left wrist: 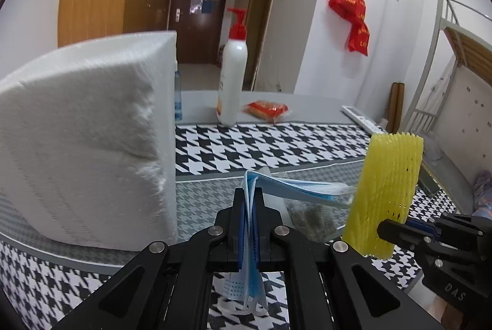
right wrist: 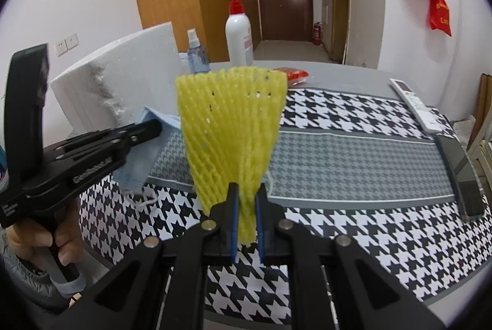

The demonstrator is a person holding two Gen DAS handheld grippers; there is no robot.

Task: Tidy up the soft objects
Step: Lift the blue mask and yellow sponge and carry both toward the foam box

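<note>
- Over the houndstooth-patterned surface (right wrist: 353, 121), both grippers are raised, each pinching one soft thing.
- Left gripper (left wrist: 249, 197): its jaws are pressed together on a blue face mask (left wrist: 295, 188), which is folded between the blue pads; part of it sticks out ahead to the right and part hangs below the jaws with a white ear loop dangling.
- From the right wrist view, the left gripper (right wrist: 153, 127) comes in from the left, held by a hand (right wrist: 46, 240) on its handle, with the face mask (right wrist: 144, 151) drooping under its tip, clear of the cloth.
- Right gripper (right wrist: 246, 191): its jaws are clamped on the lower end of a yellow foam net (right wrist: 230, 121), squeezing it narrow there, while the upper part fans out wide and stands upright.
- From the left wrist view, the foam net (left wrist: 387, 191) stands upright to the right, and the right gripper (left wrist: 384, 230) grips it near its bottom.
- A white foam block (left wrist: 86, 139) stands on the left side of the surface, close beside the left gripper.
- At the far edge stand a white pump bottle (left wrist: 232, 74) with a red top, a small spray bottle (right wrist: 195, 53) and a red packet (left wrist: 266, 110).
- A white remote (right wrist: 413, 104) and a dark phone (right wrist: 464, 176) lie near the right edge.
</note>
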